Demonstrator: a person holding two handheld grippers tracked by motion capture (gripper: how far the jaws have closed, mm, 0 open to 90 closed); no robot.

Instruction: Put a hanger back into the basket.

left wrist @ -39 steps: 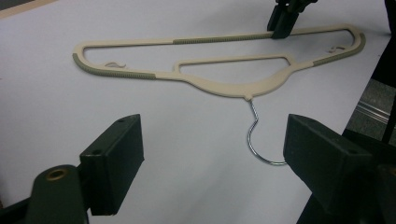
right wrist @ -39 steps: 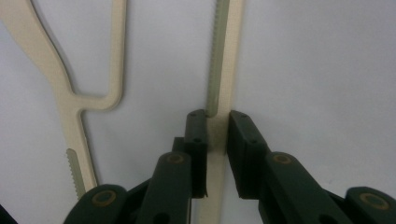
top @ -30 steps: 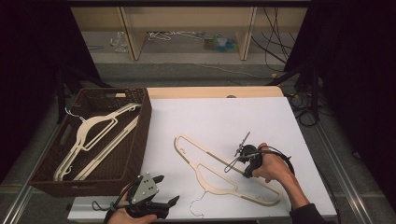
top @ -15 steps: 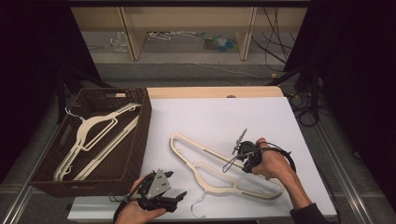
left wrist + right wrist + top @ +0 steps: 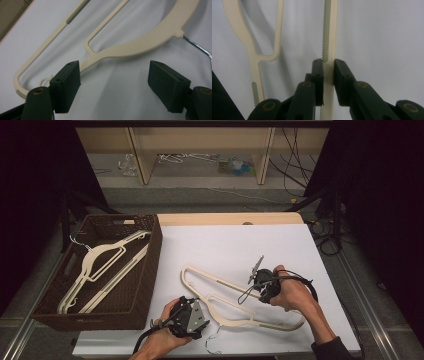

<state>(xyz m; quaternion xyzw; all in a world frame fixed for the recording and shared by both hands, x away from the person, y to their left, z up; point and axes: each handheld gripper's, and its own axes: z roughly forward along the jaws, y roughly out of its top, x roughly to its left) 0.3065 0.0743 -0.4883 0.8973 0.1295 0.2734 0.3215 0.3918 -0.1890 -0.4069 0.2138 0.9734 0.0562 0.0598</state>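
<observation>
Hanger (image 5: 235, 306) on white bench (image 5: 235, 245), bar clamped in right tongs (image 5: 328, 72); left tongs (image 5: 113, 85) apart, just been closing, nothing pinched, near neck.

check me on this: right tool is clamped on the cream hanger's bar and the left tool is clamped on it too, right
Not quite. The right tool is clamped on the hanger bar, but the left tool is open; the left gripper view shows its pads apart, gripping nothing.
</observation>
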